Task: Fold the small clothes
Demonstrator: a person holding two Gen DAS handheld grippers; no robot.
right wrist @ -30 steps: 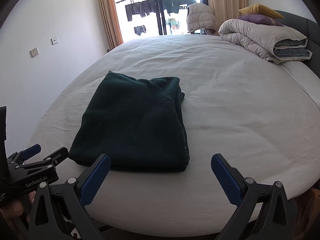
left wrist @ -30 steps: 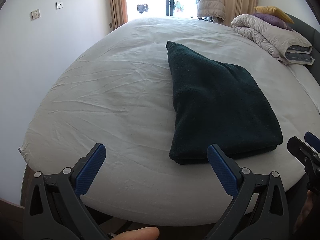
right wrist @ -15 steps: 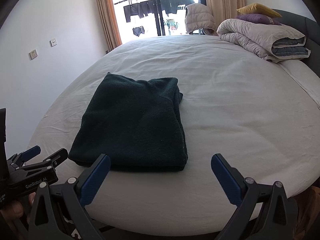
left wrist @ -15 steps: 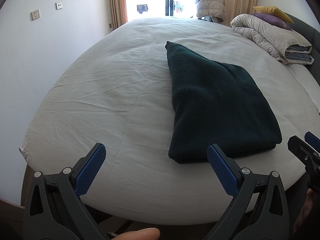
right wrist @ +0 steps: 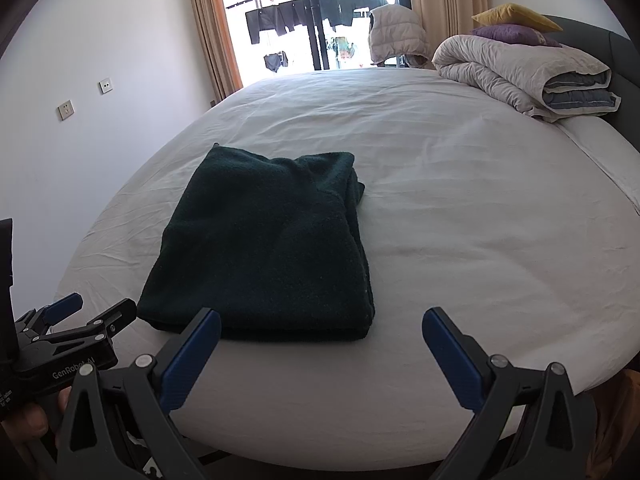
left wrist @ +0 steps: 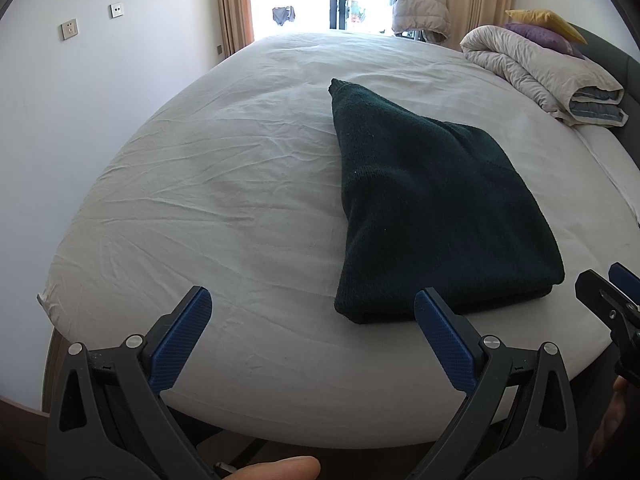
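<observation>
A dark green knitted garment [left wrist: 432,208] lies folded into a flat rectangle on the white bed sheet [left wrist: 224,200], close to the near edge. In the right wrist view the same folded garment [right wrist: 272,244] sits left of centre. My left gripper [left wrist: 312,312] is open over the near edge of the bed, to the left of the garment, holding nothing. My right gripper [right wrist: 320,332] is open too, empty, just in front of the garment's near right corner. Each gripper shows at the edge of the other's view: the right one [left wrist: 608,300], the left one [right wrist: 80,320].
A rolled grey quilt [right wrist: 524,72] with yellow and purple pillows [right wrist: 516,24] lies at the far right by the dark headboard. A padded vest [right wrist: 396,34] hangs before the balcony door with curtains. A white wall with sockets [left wrist: 70,30] runs along the left.
Both grippers have drawn back very slightly from the garment; the right wrist view has sunk a little. The garment has not moved.
</observation>
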